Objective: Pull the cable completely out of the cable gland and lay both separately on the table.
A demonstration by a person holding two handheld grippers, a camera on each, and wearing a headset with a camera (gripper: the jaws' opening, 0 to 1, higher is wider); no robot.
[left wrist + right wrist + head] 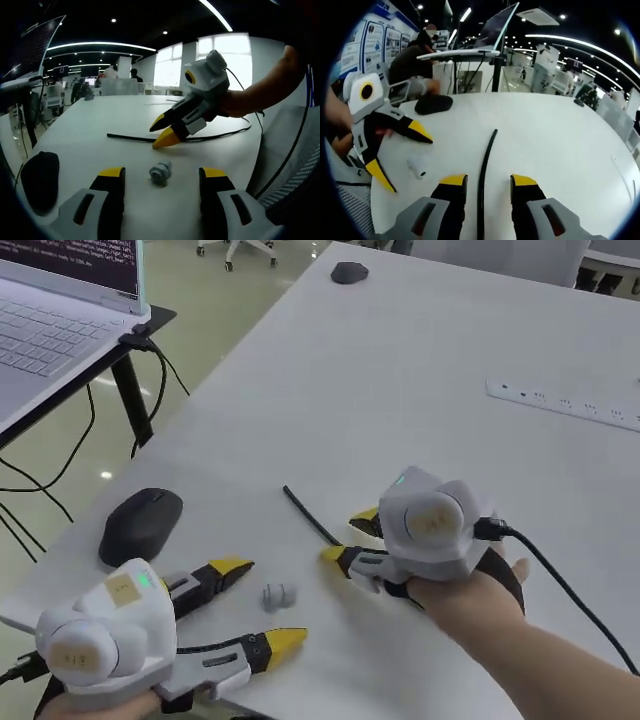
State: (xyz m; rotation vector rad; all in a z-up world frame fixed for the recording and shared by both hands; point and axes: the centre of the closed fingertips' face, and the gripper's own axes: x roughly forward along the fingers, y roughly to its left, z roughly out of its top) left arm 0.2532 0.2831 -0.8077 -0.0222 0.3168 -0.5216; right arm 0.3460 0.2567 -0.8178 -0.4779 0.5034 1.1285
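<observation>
Left gripper (266, 602): jaws apart, gripping nothing. The cable gland (160, 173) lies on the table (400, 370) just ahead of the gap between its tips.

Right gripper (488, 180): jaws apart, with the cable (487, 155) running loose between them and out ahead.

Hazard: a jaw that grazes either part on withdrawal probably rolls the gland or drags the cable into contact with it.

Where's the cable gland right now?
In the head view, the cable gland lies on the table between the open jaws of the left gripper, apart from the cable.
</observation>
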